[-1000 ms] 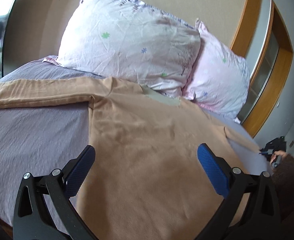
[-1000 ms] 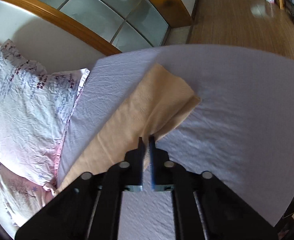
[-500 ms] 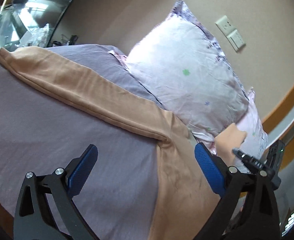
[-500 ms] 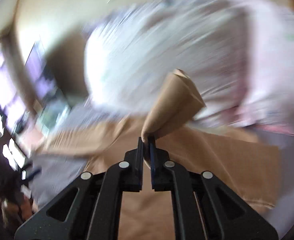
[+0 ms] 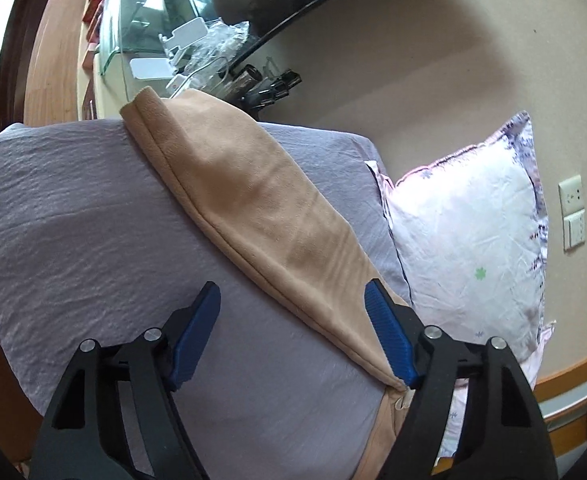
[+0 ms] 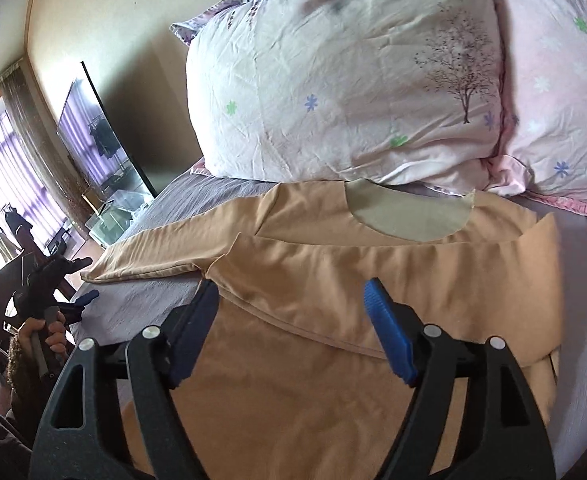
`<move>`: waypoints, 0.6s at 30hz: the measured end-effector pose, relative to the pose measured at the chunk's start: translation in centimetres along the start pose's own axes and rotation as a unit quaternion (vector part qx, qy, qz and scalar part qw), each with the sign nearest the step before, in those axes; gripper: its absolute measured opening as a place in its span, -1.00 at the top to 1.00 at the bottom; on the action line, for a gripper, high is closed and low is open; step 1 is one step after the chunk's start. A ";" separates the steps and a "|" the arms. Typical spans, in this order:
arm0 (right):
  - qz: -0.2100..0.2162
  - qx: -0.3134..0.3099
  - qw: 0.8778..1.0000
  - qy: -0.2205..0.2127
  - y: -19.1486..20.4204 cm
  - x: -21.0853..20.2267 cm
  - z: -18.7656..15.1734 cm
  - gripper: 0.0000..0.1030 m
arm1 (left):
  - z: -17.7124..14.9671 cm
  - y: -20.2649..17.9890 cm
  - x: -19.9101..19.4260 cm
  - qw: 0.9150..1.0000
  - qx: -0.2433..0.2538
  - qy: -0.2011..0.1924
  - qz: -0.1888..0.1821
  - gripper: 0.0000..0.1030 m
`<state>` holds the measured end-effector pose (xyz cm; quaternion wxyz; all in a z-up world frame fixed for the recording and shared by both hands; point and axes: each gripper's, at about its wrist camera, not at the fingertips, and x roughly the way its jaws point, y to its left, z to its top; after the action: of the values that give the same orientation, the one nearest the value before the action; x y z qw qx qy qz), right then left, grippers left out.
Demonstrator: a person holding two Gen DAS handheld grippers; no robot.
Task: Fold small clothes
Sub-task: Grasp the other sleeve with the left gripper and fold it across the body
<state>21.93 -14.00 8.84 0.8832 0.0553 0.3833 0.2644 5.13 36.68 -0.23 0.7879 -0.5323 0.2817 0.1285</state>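
While the tan long-sleeved shirt (image 6: 333,280) lies spread on the lavender bed sheet (image 5: 73,220), its right sleeve is folded across the chest and its left sleeve (image 5: 253,208) stretches out toward ten o'clock in the left wrist view. Both tools are spread and hold nothing: the right tool (image 6: 291,326) hovers over the chest, the left tool (image 5: 293,332) over the sleeve near the armpit. At twelve o'clock from the collar rest a white floral pillow (image 6: 333,80) and a pink pillow (image 6: 553,92).
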 end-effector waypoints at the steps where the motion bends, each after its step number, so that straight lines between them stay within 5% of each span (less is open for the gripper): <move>1: 0.004 0.004 1.000 -0.002 -0.3 -0.2 -0.1 -0.48 | 0.4 0.3 0.0 1.000 -0.015 0.000 0.002 -0.42; 6: 0.035 0.020 0.999 -0.018 -0.9 -2.0 -0.7 -0.57 | 2.7 1.2 0.7 0.998 -0.063 0.002 0.004 -0.27; 9: 0.049 0.017 0.998 -0.023 -1.0 -3.1 -1.3 -0.61 | 3.8 2.0 1.1 0.995 -0.093 0.006 0.019 0.15; 11: 0.049 0.017 0.998 -0.028 -1.3 -3.9 -1.7 -0.64 | 4.3 2.7 1.4 0.994 -0.102 0.007 0.046 0.81; 12: 0.048 0.017 0.998 -0.033 -1.7 -4.3 -1.9 -0.64 | 4.4 2.8 1.6 0.994 -0.101 0.007 0.052 0.83; 15: 0.039 0.023 0.998 -0.050 -2.9 -5.8 -2.3 -0.64 | 4.2 0.2 1.5 0.995 -0.044 -0.006 0.086 0.90; 18: 0.023 0.034 0.996 -0.076 -4.7 -7.6 -2.6 -0.66 | 2.6 -7.2 1.4 0.993 0.080 -0.030 0.077 0.91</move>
<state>17.77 -22.12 10.55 0.9012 0.1137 0.3223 0.2664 10.67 36.04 5.20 0.8239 -0.4398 0.3078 0.1815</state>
